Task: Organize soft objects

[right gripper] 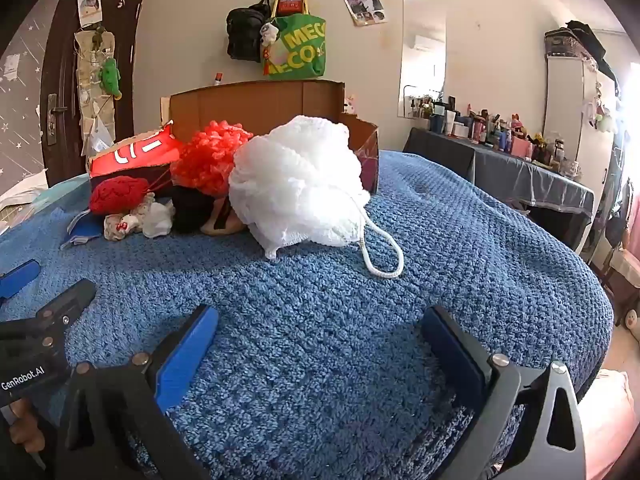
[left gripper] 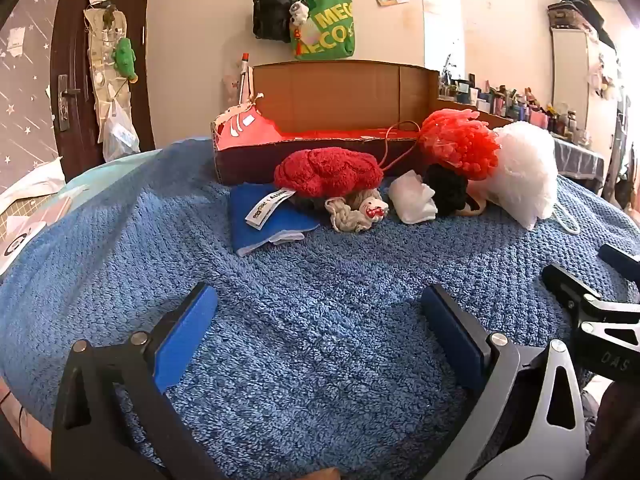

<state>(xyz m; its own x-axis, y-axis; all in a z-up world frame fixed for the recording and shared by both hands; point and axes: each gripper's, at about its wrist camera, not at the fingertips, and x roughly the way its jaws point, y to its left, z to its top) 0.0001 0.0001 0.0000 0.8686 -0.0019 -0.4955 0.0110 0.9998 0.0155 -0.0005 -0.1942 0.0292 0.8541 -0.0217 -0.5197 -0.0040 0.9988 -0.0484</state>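
A heap of soft things lies on the blue blanket (left gripper: pixel 320 300) in front of an open cardboard box (left gripper: pixel 340 92). In the heap are a red knitted piece (left gripper: pixel 328 170), a blue cloth (left gripper: pixel 272 220), a beige braided toy (left gripper: pixel 356 210), a white wad (left gripper: pixel 412 198), a black pouf (left gripper: pixel 446 190), a red bath pouf (left gripper: pixel 460 142) and a big white bath pouf (right gripper: pixel 296 188) with a cord loop (right gripper: pixel 380 252). My left gripper (left gripper: pixel 320 320) stands open low over the blanket, well short of the heap. My right gripper (right gripper: pixel 320 340) is open too, with nothing between its fingers.
The box's red flap (right gripper: pixel 136 154) hangs at its left end. Bags (left gripper: pixel 320 20) hang on the wall behind. A dark door (left gripper: pixel 80 60) is at the left and a cluttered dresser (right gripper: pixel 500 140) at the right. The bed edge drops off at the right.
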